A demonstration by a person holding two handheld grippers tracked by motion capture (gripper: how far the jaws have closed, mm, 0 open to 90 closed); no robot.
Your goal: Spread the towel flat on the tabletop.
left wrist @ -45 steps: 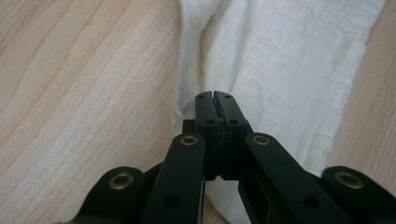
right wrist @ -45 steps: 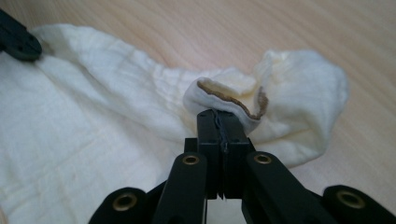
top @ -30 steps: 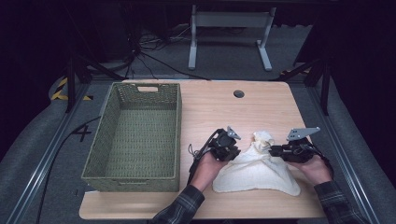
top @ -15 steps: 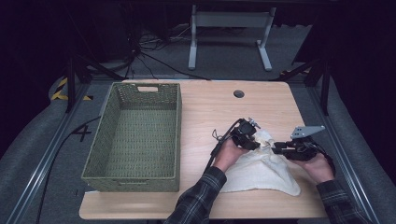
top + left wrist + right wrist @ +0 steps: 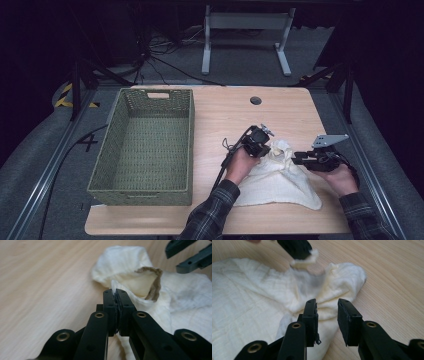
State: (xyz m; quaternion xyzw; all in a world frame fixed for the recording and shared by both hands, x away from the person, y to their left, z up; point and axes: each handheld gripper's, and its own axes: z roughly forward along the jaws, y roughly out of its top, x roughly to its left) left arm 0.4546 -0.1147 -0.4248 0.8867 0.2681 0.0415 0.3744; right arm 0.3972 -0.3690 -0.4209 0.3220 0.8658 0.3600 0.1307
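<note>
2 grippers | left (image 5: pixel 115 293) fingers pinch cloth (image 5: pixel 280 182) | right (image 5: pixel 326 306) agape | wooden table (image 5: pixel 225 112)

Basket (image 5: pixel 142 145) lies left of cloth (image 5: pixel 277 182) on table (image 5: pixel 225 110).

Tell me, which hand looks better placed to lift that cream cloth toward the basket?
Probably the left. Its tool is shut on the cloth's edge, on the side nearer the basket. The right tool is open, with cloth between its jaws but not pinched.

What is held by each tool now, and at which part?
The left tool pinches the cream cloth on a raised fold of its edge. The right tool stands open over the cloth, holding nothing.
</note>
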